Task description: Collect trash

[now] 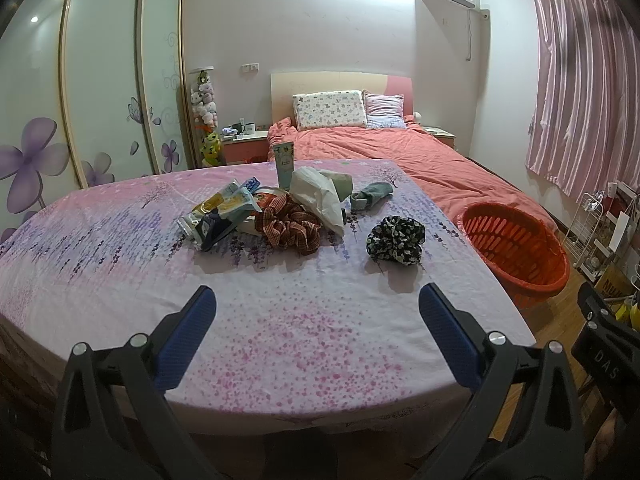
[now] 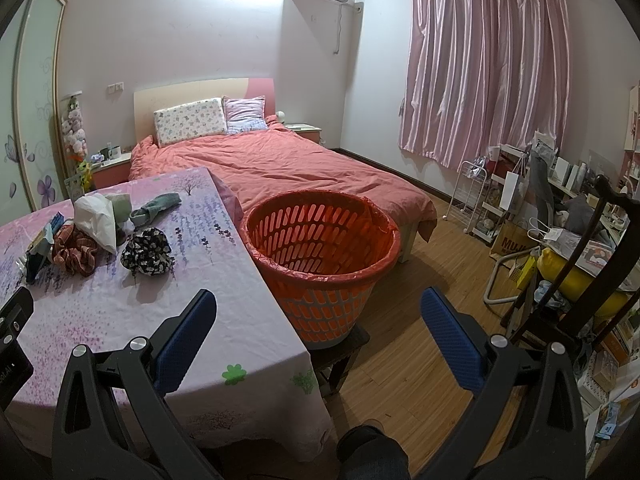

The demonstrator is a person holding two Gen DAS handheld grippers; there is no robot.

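A heap of trash lies mid-table: snack wrappers (image 1: 218, 210), a white plastic bag (image 1: 316, 196) (image 2: 96, 216), a tall carton (image 1: 283, 166). A red plaid scrunchie (image 1: 292, 226) (image 2: 76, 254), a black floral scrunchie (image 1: 396, 240) (image 2: 146, 252) and a grey-green cloth (image 1: 370, 196) (image 2: 156, 204) lie beside it. An orange basket (image 1: 516, 248) (image 2: 324, 256) with a red liner stands on a stool at the table's right edge. My left gripper (image 1: 316, 312) is open and empty over the near table. My right gripper (image 2: 318, 312) is open and empty in front of the basket.
The table (image 1: 120, 264) wears a pink-purple flowered cloth. A bed (image 2: 280, 168) with a coral cover lies behind. A wardrobe (image 1: 100, 92) stands at left. Cluttered shelves, a rack (image 2: 472, 196) and a chair (image 2: 592, 264) crowd the right. Wood floor (image 2: 420, 340) shows between.
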